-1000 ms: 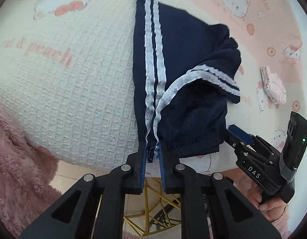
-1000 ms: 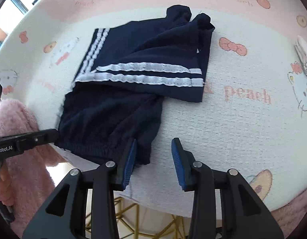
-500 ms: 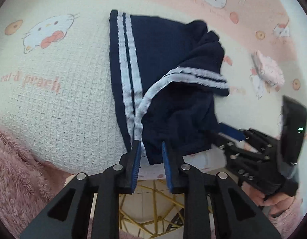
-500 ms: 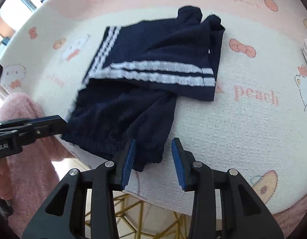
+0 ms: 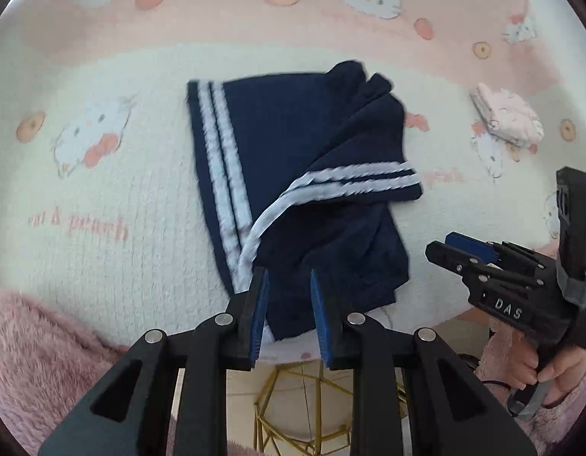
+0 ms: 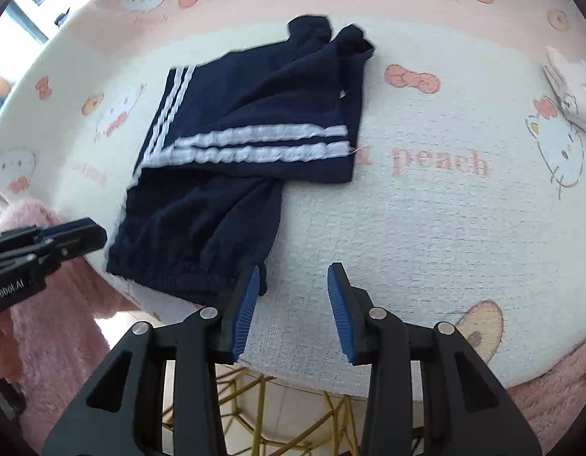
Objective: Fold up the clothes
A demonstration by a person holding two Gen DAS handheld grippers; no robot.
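left view – hand (image 5: 536, 370) | right view – window (image 6: 26, 3)

Cat-print tablecloth (image 5: 148, 266); navy shorts (image 5: 293, 159), pink bundle (image 5: 509, 121) atop.

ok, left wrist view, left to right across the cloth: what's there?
Kitty print → navy shorts → small pink folded cloth → right gripper, at the right edge.
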